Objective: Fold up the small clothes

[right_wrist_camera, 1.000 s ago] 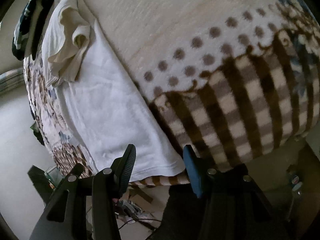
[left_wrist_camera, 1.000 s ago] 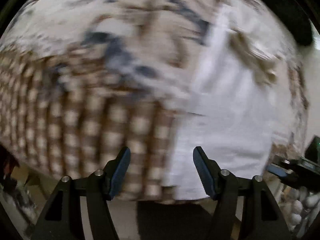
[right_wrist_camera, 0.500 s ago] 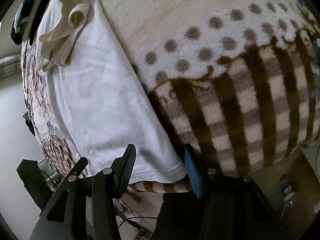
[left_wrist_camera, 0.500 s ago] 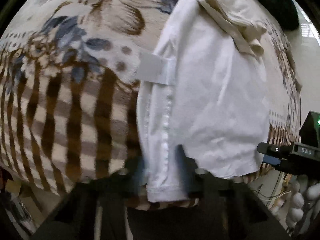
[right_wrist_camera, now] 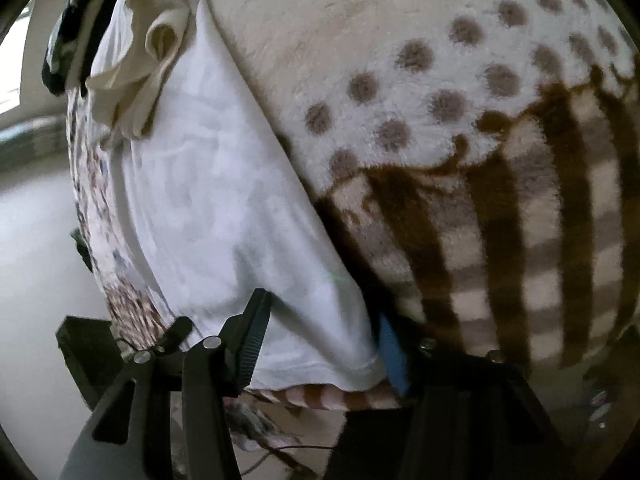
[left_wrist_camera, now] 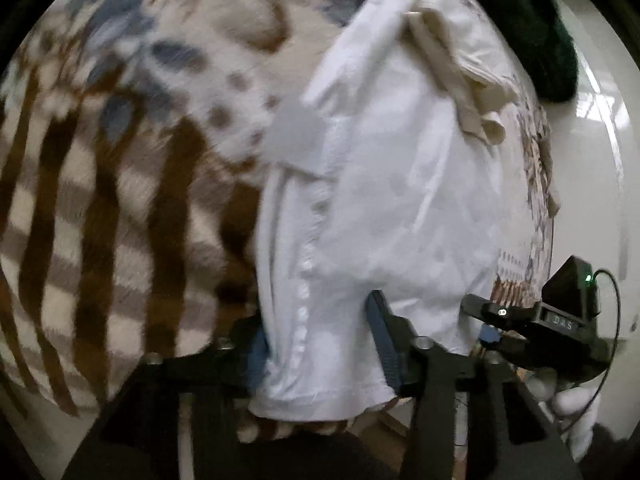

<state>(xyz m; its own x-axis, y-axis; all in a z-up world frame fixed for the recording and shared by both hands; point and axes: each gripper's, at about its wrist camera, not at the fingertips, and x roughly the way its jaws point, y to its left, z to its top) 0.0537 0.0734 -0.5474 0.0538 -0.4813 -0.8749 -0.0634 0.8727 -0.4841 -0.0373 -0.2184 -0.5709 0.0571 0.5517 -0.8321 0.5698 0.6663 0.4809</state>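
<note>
A white garment (left_wrist_camera: pixel 400 208) lies lengthwise on a patterned fleece blanket (left_wrist_camera: pixel 120 208); it also shows in the right wrist view (right_wrist_camera: pixel 224 208). My left gripper (left_wrist_camera: pixel 320 352) has its fingers around the garment's near-left hem corner, cloth bunched between them. My right gripper (right_wrist_camera: pixel 324 344) has its fingers around the near-right hem corner, still apart with cloth between. A crumpled cream cloth (left_wrist_camera: pixel 452 64) lies at the garment's far end, also visible in the right wrist view (right_wrist_camera: pixel 136 64).
The blanket (right_wrist_camera: pixel 480 160) has brown stripes and dots and hangs over the near edge. A dark green garment (left_wrist_camera: pixel 536 28) lies at the far end. The right gripper's body (left_wrist_camera: pixel 552 320) shows in the left wrist view. Pale floor (right_wrist_camera: pixel 32 260) lies beyond.
My left gripper swung from the blanket onto the garment's hem corner and narrowed around it. My right gripper moved forward so the hem corner sits deeper between its fingers.
</note>
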